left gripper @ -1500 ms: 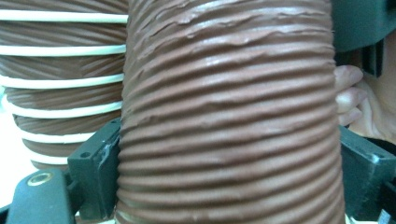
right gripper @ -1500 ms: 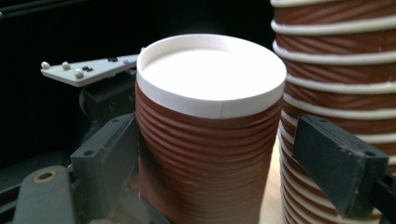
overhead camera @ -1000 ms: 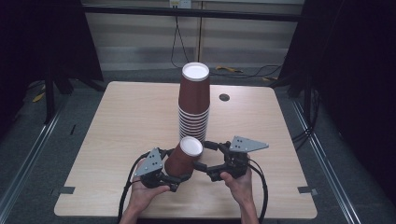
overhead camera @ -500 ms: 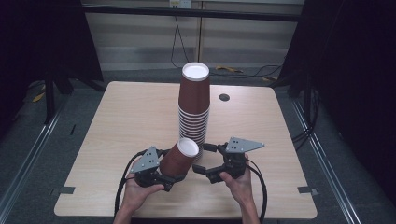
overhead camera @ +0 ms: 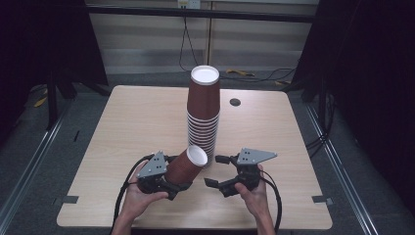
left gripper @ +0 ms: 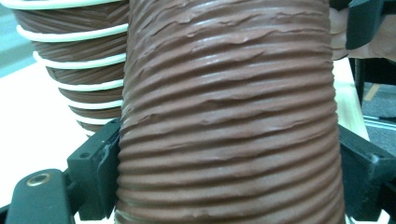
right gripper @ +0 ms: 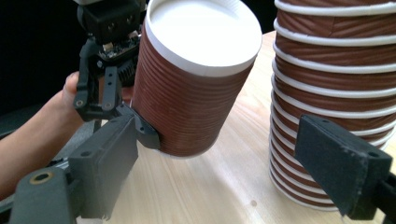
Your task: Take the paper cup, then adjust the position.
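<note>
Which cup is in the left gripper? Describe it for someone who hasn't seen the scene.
On the wooden table stands a tall stack of brown ribbed paper cups. Just in front of its base, the left gripper clamps a single cup: the one tilted and off the stack.

High view above the table looking forward-down, both tool views close, sharing the cup stack

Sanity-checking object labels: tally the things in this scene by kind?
Loose cup: 1
Cup stack: 1
Grippers: 2 (left gripper, right gripper)
Dark spot on table: 1
Total: 5, not counting the table
</note>
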Tool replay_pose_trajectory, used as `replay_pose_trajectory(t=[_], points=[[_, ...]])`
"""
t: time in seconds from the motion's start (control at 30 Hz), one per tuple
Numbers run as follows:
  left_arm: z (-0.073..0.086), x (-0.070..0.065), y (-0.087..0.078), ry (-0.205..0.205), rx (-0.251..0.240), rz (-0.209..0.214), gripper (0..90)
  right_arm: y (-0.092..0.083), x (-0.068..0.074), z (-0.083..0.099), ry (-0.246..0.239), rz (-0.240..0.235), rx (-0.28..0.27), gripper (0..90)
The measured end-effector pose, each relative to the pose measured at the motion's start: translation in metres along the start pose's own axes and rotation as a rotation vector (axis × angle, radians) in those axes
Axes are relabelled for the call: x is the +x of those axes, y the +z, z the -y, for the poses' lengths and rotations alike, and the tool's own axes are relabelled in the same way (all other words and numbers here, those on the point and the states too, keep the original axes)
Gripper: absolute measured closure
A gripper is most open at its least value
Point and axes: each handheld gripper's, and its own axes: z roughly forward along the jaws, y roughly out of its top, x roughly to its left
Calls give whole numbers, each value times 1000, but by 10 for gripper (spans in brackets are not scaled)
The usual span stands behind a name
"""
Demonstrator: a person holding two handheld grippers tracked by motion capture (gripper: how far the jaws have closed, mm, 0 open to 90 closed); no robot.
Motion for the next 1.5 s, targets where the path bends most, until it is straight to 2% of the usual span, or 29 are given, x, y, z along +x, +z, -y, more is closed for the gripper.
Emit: replay_pose_trajectory(t=[0.2,0.3,0.4,0.5,0.63,0.8,0.93,1.03,1.13,1.2,1.27,1.5], points=[[-7,3,3,15,30,6,125,1,-3,1,0,9,35,144],[-11,4,5,46,84,-1,125,1,-3,1,-9,11,59,145],[-11,5,9,55,110,14,126,-1,-2,1,-7,-8,62,146],[-9,5,11,78,161,20,126,-1,-2,1,-20,-2,80,137],[-8,3,10,83,184,36,126,1,-3,2,-18,-5,90,134],[-6,3,11,90,223,58,126,7,-2,2,-46,-21,149,137],[-5,3,14,112,258,68,125,8,-2,3,-44,-26,179,144],[-5,1,15,115,282,63,125,6,-1,4,-52,-29,202,152],[-9,-1,16,145,312,62,126,4,0,2,-71,-34,216,143],[-10,-1,15,146,317,60,126,4,1,0,-77,-50,214,136],[-11,0,15,147,331,51,127,6,2,-1,-101,-62,240,135],[-11,-2,15,177,382,62,126,16,2,-3,-125,-37,328,137]])
